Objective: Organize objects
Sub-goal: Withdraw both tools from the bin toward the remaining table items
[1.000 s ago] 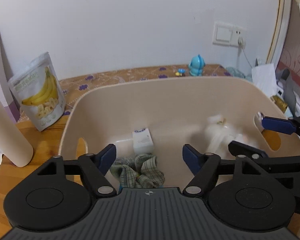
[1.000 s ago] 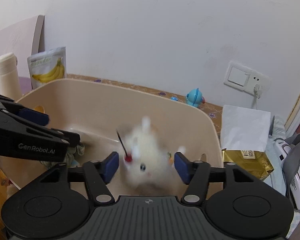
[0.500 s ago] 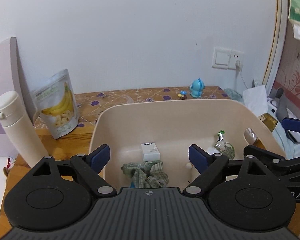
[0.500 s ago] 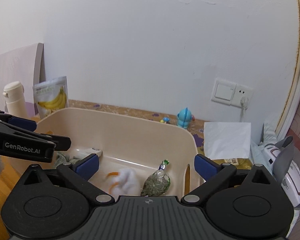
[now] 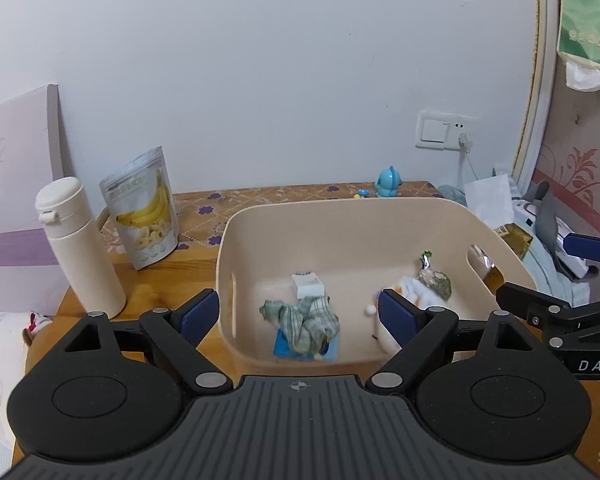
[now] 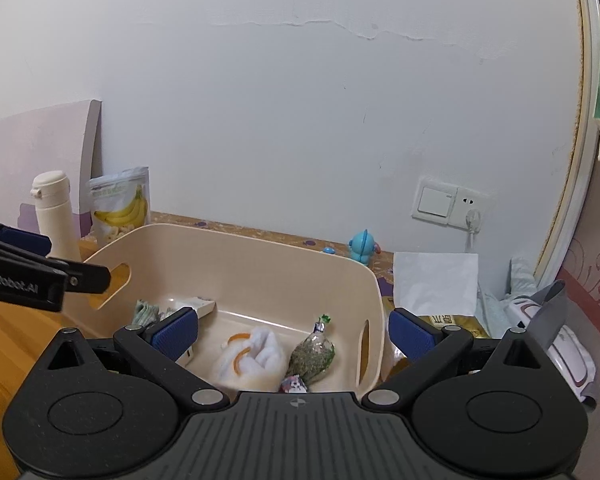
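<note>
A beige plastic bin [image 5: 340,210] [image 6: 260,248] stands on the wooden table. Inside lie a green plaid cloth [image 5: 304,322] on a blue pad [image 5: 284,348], a small white box [image 5: 307,285], a white plush toy [image 5: 414,294] [image 6: 252,354] and a bag of green dried bits [image 5: 434,278] [image 6: 312,356]. My left gripper [image 5: 300,316] is open and empty above the bin's near edge. My right gripper [image 6: 294,330] is open and empty above the bin's right half, over the plush.
A cream bottle [image 5: 80,248] and a banana chips pouch [image 5: 144,208] stand left of the bin. A blue figurine [image 5: 388,182] sits at the back. White paper [image 6: 436,280], a gold packet [image 6: 448,322] and cloth clutter lie right of the bin.
The white plush toy dropped from the right gripper into the bin. Both grippers opened wider and pulled back and up from the bin.
</note>
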Available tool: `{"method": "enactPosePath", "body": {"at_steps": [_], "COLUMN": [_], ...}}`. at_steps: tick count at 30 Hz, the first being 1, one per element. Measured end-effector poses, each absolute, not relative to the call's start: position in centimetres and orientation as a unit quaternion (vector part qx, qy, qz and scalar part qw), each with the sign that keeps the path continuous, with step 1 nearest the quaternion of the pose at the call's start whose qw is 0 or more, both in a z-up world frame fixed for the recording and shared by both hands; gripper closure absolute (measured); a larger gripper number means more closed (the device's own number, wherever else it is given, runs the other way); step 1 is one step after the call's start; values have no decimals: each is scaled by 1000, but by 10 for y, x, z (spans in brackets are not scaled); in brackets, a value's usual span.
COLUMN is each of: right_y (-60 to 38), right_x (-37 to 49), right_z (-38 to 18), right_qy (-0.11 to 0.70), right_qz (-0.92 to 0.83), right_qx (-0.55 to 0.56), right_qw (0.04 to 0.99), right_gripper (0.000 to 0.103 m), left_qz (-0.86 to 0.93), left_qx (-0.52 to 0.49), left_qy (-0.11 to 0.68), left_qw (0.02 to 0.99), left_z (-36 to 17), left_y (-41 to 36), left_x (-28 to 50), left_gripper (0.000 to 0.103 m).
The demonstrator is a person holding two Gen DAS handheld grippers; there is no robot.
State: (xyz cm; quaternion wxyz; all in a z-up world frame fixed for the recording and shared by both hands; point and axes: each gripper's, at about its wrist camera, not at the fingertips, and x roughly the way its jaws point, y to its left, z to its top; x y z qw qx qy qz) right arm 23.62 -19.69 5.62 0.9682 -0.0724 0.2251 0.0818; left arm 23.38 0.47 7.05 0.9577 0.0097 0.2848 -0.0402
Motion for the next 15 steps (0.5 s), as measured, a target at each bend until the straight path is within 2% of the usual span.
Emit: {"method": "enactPosePath", "body": {"at_steps": [15], "right_y": [-212], "right_x": [189], "right_z": [27], "right_qy": [257], "right_qz": [82], "right_qx": [-78], "right_qw": [960], "right_gripper": [0], "left_qz": [-53], "left_qx": [-5], "left_qy": [319], "left_qw": [946], "left_z": [39], "left_y": [11], "left_x": [186], "left_gripper": [15]}}
